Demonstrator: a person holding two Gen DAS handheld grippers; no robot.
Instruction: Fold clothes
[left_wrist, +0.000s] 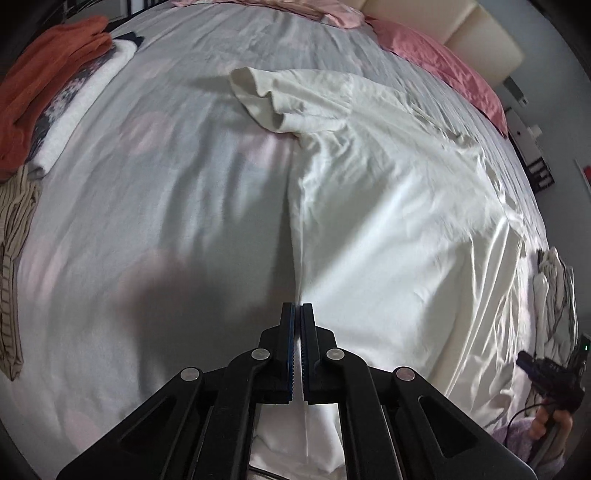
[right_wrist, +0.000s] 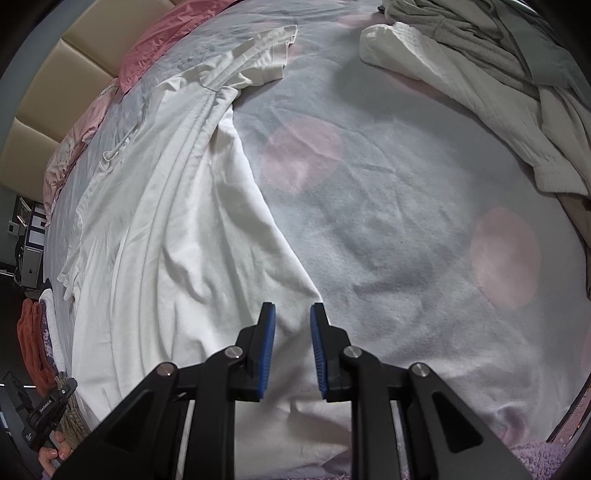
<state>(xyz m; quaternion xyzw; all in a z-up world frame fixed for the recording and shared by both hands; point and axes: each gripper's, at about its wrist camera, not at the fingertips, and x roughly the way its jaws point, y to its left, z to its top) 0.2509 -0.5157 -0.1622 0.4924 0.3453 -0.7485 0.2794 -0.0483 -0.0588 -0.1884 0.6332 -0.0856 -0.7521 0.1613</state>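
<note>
A white T-shirt (left_wrist: 388, 206) lies spread on the grey bedspread (left_wrist: 166, 206), collar toward the pillows, one sleeve sticking out to the left. My left gripper (left_wrist: 297, 308) is shut on the shirt's bottom left edge, with white cloth pinched between its blue pads. In the right wrist view the same white T-shirt (right_wrist: 166, 229) runs from the headboard side down to my right gripper (right_wrist: 292, 310). That gripper is open, its fingers over the shirt's bottom right corner, nothing held between them.
Folded orange and white clothes (left_wrist: 59, 96) and a striped garment (left_wrist: 14, 258) lie at the bed's left side. A heap of white and grey clothes (right_wrist: 480, 74) sits at the far right. Pink pillows (left_wrist: 439, 62) lie by the beige headboard (right_wrist: 48, 92). A hand (left_wrist: 550, 421) holds the other gripper.
</note>
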